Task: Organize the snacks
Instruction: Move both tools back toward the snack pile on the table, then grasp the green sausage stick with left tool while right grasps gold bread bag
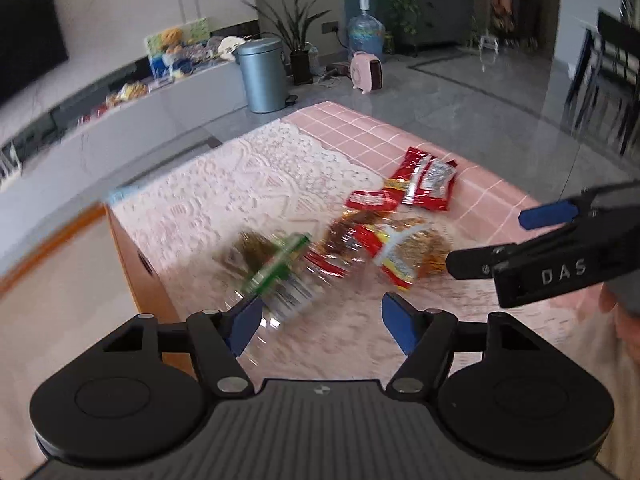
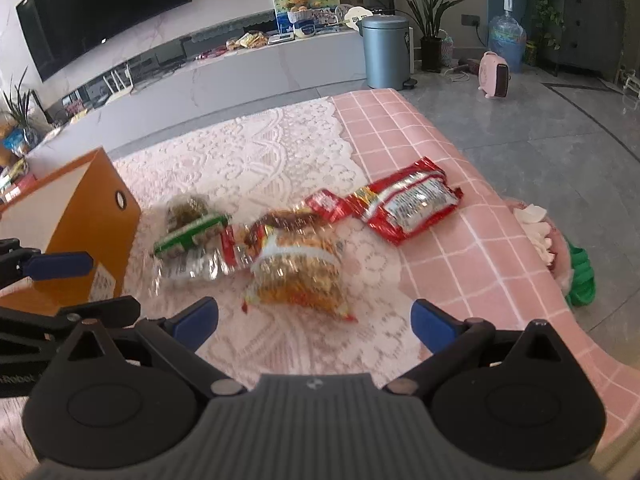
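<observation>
Several snack packets lie on the lace cloth [image 2: 256, 152]: a green-banded clear packet [image 1: 276, 268] [image 2: 188, 240], an orange-red noodle packet [image 1: 404, 254] [image 2: 300, 268], a dark red-brown packet [image 2: 280, 220] and red packets [image 1: 424, 180] [image 2: 408, 200] farther back. An orange box [image 2: 84, 224] [image 1: 136, 276] stands at the left. My left gripper [image 1: 320, 320] is open, its left pad beside the green-banded packet. My right gripper [image 2: 314, 320] is open and empty, just short of the noodle packet; it also shows in the left wrist view [image 1: 520, 236].
The table has a pink checked cloth [image 2: 440, 136]; its right edge drops to grey floor. A green slipper [image 2: 580, 280] lies below the edge. A blue bin [image 2: 386, 52], a pink heater [image 2: 496, 74] and a TV bench [image 2: 240, 68] stand beyond.
</observation>
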Tool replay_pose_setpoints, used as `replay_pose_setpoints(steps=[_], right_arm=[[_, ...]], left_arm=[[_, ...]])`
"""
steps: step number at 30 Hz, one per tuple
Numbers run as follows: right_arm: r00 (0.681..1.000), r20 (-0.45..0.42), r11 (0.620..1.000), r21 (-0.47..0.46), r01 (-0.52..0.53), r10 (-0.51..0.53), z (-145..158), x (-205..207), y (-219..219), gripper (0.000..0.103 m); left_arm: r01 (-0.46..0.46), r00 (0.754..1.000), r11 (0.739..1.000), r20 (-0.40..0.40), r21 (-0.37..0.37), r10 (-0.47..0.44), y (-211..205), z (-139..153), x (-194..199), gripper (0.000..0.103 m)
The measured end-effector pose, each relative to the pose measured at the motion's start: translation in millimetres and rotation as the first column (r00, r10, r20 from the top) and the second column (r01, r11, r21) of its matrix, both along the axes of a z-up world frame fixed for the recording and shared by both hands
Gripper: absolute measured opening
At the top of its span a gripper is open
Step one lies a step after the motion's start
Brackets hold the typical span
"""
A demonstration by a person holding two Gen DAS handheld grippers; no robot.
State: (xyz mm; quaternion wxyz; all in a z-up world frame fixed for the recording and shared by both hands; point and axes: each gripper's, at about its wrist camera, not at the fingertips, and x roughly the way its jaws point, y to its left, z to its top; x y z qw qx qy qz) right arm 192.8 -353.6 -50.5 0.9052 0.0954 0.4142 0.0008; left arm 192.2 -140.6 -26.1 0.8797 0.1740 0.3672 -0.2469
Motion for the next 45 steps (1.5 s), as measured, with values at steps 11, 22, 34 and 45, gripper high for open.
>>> replay_pose_setpoints(steps=[11,22,34,45], right_arm=[[0.999,-0.003,0.996,0.080,0.033,-0.033,-24,51,7,0.099],[0.998,-0.039,0.985,0.162,0.054,-0.049,-50,64,-3,0.082],[0.996,-0.084,0.988,0.150,0.043,-0.030,-62,69,2,0.071],[0.997,-0.074,0.987,0.158,0.036,-0.025,-62,68,1,0.064]], left_arm=[[0.049,0.997,0.976,-0.066,0.210,-0.036,-14,-21,66,0.071],[0.089,0.985,0.959,-0.165,0.268,-0.045,-38,-49,103,0.057],[-0.027,0.966,0.981,-0.248,0.194,0.075,-33,-58,123,0.042],[-0.093,0.962,0.987,-0.244,0.129,0.122,-25,-57,117,0.036]])
